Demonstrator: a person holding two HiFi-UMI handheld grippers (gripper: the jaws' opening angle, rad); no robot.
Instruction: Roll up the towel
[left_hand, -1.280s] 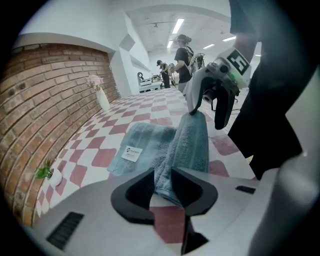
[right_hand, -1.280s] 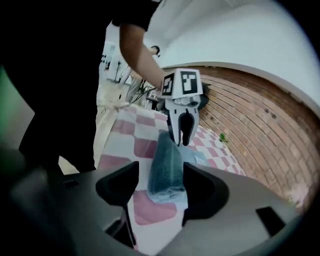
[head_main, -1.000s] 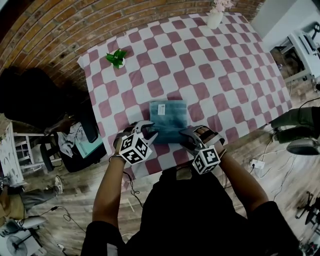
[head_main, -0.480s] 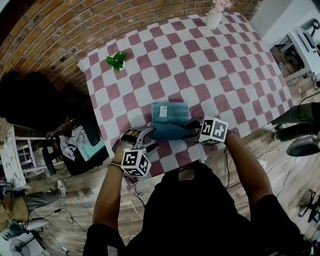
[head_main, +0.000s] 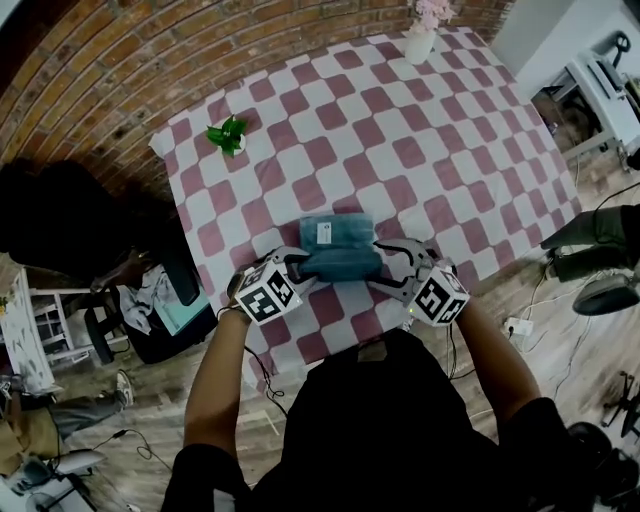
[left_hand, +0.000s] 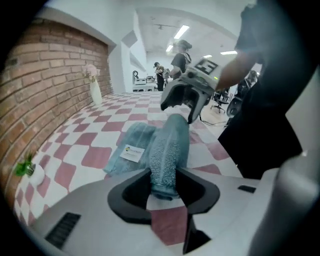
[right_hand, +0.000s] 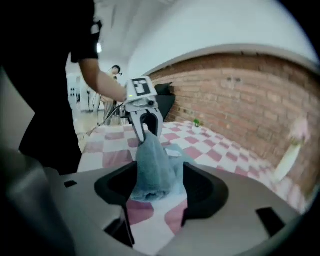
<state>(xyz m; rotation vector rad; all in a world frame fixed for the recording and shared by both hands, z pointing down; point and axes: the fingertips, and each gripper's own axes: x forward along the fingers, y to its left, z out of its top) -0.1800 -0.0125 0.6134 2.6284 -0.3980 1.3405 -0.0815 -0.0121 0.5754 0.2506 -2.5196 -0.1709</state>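
Upper left of the head view: a small green plant (head_main: 228, 133) stands on the pink-and-white checked surface (head_main: 400, 110), close to its far left corner and well apart from the work.

Lower left of centre: the left tongs (head_main: 300, 268) point toward the centre. Their jaws have just been closing and now pinch the left end of the rolled part of the teal towel (head_main: 338, 240), with both pads pressed against the cloth.

Centre: the towel lies near the front edge of the surface. Its near portion is rolled into a bundle running left to right. The far portion lies flat, with a white label (head_main: 324, 233) facing up.

Right of centre: the right tongs (head_main: 388, 265) face the roll's right end. Their jaws have just been opening. The end of the roll sits between them, but one pad appears to stand just clear of it, so the grip reads as loosened and spread.

Upper right: a white vase (head_main: 420, 40) with pale flowers stands at the far edge.
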